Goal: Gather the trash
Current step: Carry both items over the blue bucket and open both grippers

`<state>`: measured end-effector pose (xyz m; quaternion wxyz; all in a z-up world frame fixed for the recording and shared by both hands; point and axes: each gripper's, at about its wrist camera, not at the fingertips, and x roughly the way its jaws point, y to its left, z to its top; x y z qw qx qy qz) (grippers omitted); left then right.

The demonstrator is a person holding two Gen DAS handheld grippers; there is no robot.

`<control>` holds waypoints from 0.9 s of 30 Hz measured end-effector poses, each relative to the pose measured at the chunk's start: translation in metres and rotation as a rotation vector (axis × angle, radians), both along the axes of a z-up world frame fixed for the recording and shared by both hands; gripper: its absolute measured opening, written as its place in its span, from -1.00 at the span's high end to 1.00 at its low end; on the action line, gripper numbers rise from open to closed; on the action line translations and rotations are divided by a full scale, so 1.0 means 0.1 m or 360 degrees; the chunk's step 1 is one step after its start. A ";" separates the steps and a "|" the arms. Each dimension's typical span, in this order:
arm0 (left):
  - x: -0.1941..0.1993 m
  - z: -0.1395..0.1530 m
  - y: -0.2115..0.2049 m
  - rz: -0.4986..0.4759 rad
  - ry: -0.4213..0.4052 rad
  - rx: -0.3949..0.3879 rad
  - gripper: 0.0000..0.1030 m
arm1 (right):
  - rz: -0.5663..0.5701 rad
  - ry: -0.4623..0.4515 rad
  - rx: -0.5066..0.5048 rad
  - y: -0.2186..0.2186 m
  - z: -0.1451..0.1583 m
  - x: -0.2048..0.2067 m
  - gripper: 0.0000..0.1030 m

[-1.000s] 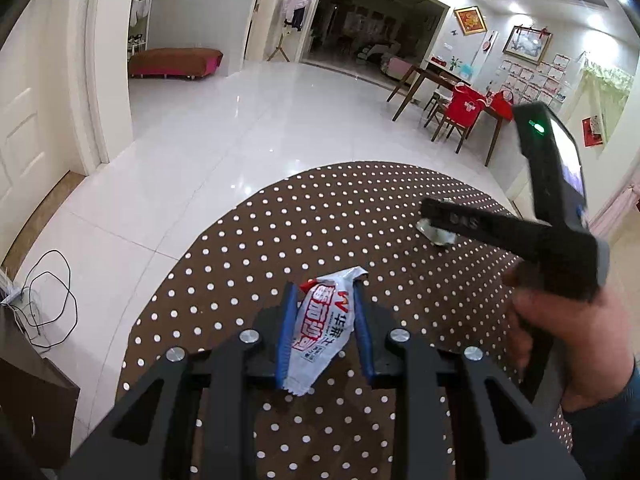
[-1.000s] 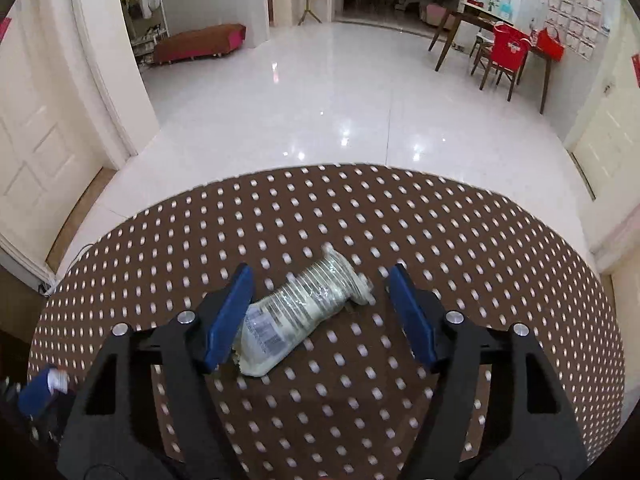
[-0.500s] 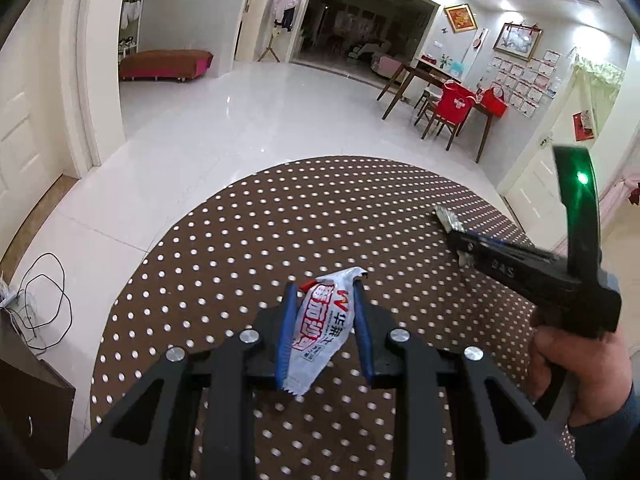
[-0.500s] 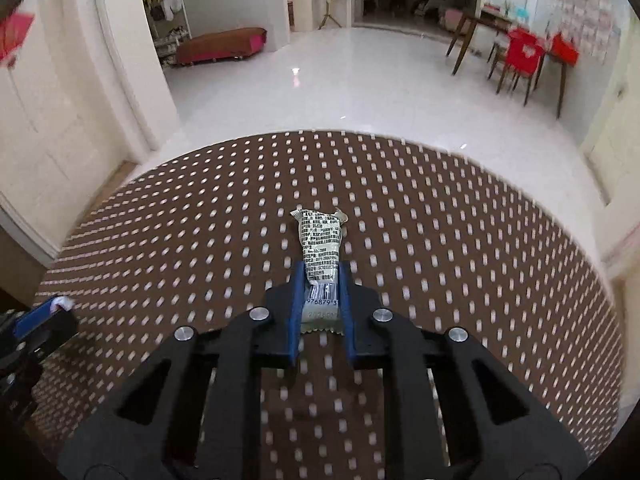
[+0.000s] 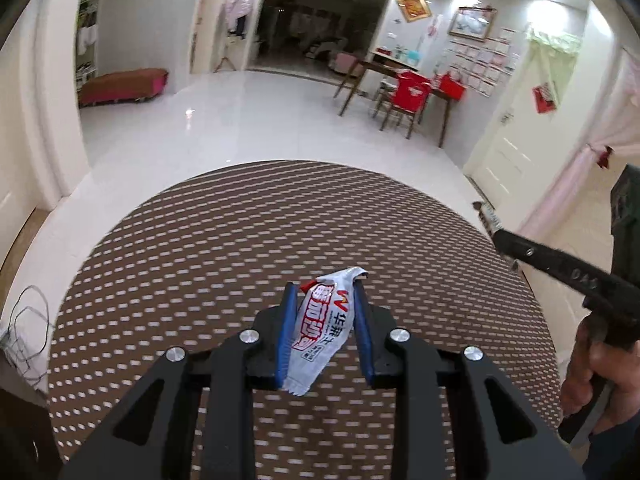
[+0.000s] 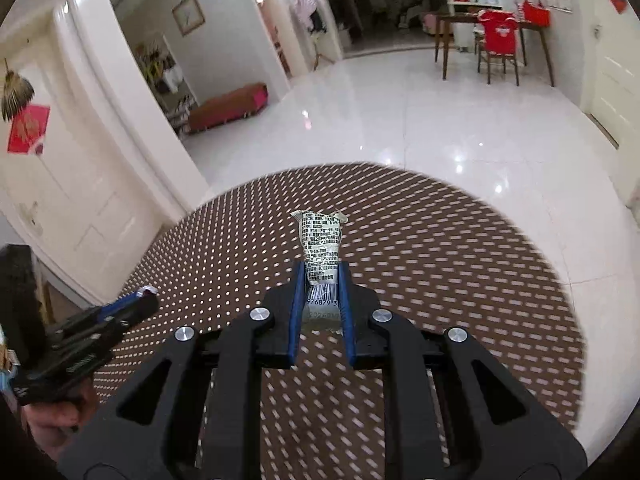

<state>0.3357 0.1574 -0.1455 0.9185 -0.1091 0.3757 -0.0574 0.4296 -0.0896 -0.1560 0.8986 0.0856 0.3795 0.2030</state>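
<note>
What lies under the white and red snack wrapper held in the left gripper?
Under the white and red snack wrapper only the brown dotted tablecloth shows; the patch directly beneath it is covered by the left gripper.

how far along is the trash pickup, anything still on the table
Done: both pieces are picked up. In hand: the left tongs are shut on the white and red wrapper, and the right tongs are shut on the crumpled printed packet. The visible part of the polka-dot table shows no other trash. Left: dropping both; no bin is in view.
</note>
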 end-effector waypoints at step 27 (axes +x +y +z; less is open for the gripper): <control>-0.05 0.20 -2.94 -0.0934 0.0011 0.0039 0.49 | -0.0797 -0.0023 0.0078 -2.81 0.11 -1.35 0.67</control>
